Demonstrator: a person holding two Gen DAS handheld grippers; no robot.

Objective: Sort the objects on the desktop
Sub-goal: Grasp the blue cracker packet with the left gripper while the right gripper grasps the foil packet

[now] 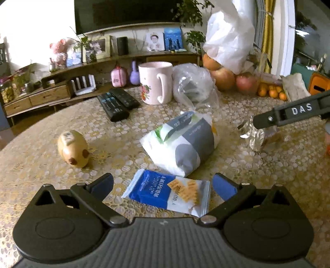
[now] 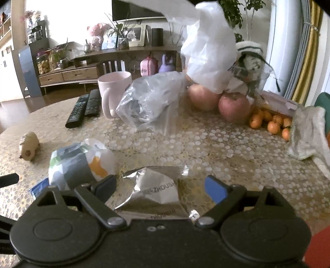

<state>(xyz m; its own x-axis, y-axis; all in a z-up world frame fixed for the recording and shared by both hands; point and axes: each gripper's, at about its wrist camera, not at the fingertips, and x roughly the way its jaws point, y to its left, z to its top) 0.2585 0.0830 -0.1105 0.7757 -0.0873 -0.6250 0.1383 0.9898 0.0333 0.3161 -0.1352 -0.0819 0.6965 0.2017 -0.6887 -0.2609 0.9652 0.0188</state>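
A lived-in family living room. At twelve o'clock a dark television point(image 1: 123, 14) hangs above a long wooden media console point(image 1: 61, 86) crowded with framed photos point(image 1: 103, 46), a pink plush bear point(image 2: 96, 31) and potted plants point(image 1: 191, 12). The tabletop point(image 1: 41, 165), under a patterned cloth, holds remote controls point(image 1: 117, 103), a pink mug point(image 1: 155, 82), apples point(image 2: 234, 106) and tangerines point(image 2: 272, 123) toward two o'clock.

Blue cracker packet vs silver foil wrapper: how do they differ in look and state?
The blue cracker packet lies flat and smooth; the silver foil wrapper is crumpled and creased. The packet is printed blue and white with cracker pictures; the wrapper is bare shiny foil with dark lettering. The packet sits between the open left gripper, the wrapper between the open right gripper. Both rest on the patterned tablecloth.
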